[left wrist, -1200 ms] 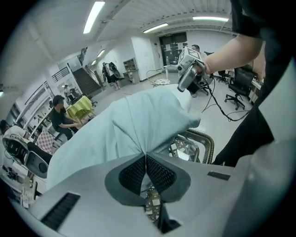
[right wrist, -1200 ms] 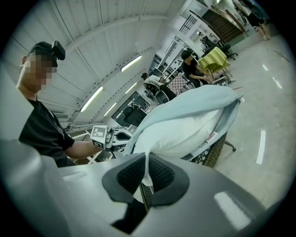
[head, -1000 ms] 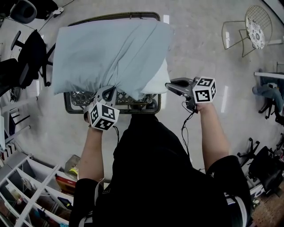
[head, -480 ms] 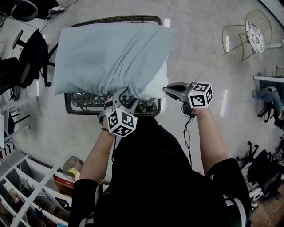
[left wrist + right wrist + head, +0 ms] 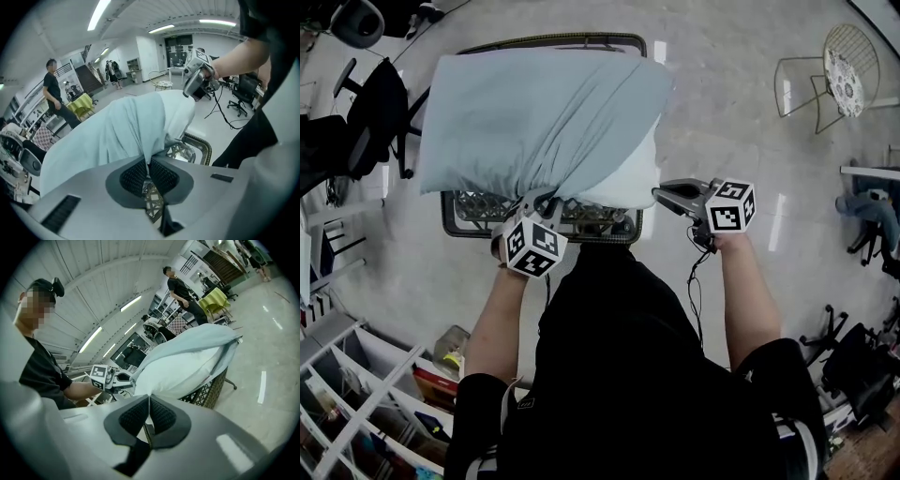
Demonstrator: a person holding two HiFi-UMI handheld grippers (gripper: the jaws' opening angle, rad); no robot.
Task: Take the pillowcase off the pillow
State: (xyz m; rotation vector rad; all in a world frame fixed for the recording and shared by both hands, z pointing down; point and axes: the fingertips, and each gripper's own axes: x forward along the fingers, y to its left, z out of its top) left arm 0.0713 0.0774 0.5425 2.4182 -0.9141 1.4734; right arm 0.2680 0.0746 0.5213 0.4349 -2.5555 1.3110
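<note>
Barely begun: the pale blue pillowcase [image 5: 534, 122] covers most of the pillow [image 5: 635, 176], which lies on a wicker basket [image 5: 467, 221], with only its white end bared. The left gripper [image 5: 540, 197] has just been closing and now pinches a fold of pillowcase. The right gripper [image 5: 663, 193] is clamped on the pillow's white corner. The pulling apart remains.

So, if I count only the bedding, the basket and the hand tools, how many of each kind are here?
Light blue fabric pillowcase: 1
White pillow inside it: 1
Dark woven wicker basket: 1
Grey two-jaw grippers: 2, left gripper, jaws just closed onto the pillowcase, and right gripper, shut on the pillow
Total: 5
</note>
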